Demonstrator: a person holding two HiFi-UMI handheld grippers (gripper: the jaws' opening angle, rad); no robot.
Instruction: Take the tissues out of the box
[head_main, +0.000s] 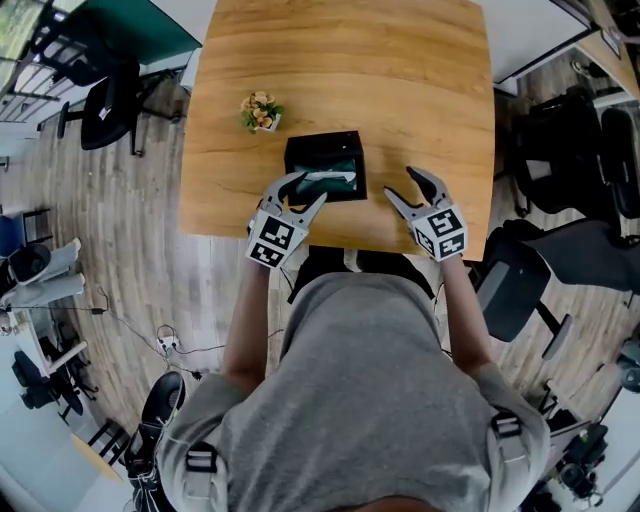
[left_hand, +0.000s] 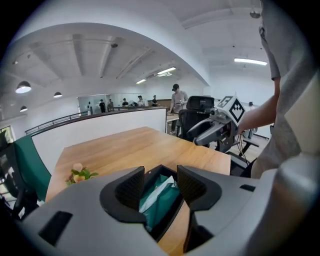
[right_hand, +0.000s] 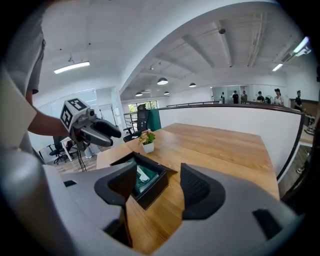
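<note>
Left gripper (left_hand: 160, 186): jaws spread, nothing pinched, poised over the near-left end of the black rectangular open-topped box (head_main: 322, 143). The gap between these jaws shows the green tissue pack (left_hand: 163, 204) lying inside the box, with a white tissue (left_hand: 156, 193) sticking up from it. The pads are clear of both.

Right gripper (right_hand: 161, 187): jaws spread wide and empty over the bare wooden table (head_main: 400, 80), with the box ahead-left of them.

A small potted plant (head_main: 262, 112) stands beyond the box.
</note>
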